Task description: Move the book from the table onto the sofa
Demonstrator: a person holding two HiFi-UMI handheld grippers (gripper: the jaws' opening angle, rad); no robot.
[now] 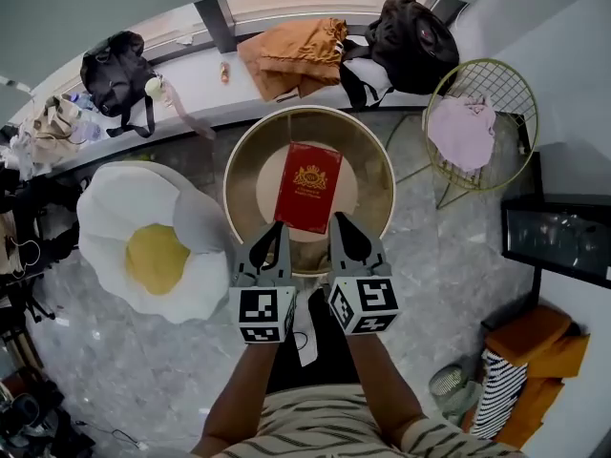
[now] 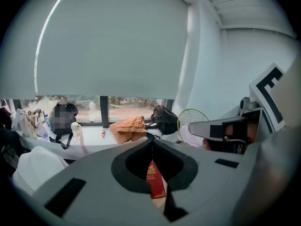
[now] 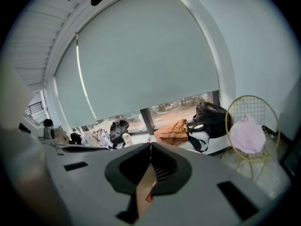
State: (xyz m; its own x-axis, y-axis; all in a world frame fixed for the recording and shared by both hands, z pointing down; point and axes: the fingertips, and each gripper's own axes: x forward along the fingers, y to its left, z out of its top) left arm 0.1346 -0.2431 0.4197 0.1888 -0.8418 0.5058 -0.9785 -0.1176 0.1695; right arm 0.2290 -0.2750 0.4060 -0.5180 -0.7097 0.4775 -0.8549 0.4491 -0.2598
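Note:
A red book (image 1: 307, 187) with a gold crest lies flat in the middle of the round gold table (image 1: 244, 165). My left gripper (image 1: 283, 229) and right gripper (image 1: 338, 219) hover side by side over the table's near rim. Both are shut and empty, with their tips just short of the book's near edge. The left gripper view looks past the shut left gripper (image 2: 153, 142) at a strip of the book (image 2: 156, 182). In the right gripper view, below the shut right gripper (image 3: 150, 147), only a red sliver of the book (image 3: 149, 195) shows. A low sofa shaped like a fried egg (image 1: 153, 246) sits left of the table.
A window ledge (image 1: 200, 79) behind the table carries a black bag (image 1: 116, 70), an orange cloth (image 1: 296, 53) and a dark backpack (image 1: 412, 41). A gold wire chair (image 1: 482, 122) with a pink cloth stands at the right. A black box (image 1: 558, 237) and orange items (image 1: 535, 342) lie on the marble floor.

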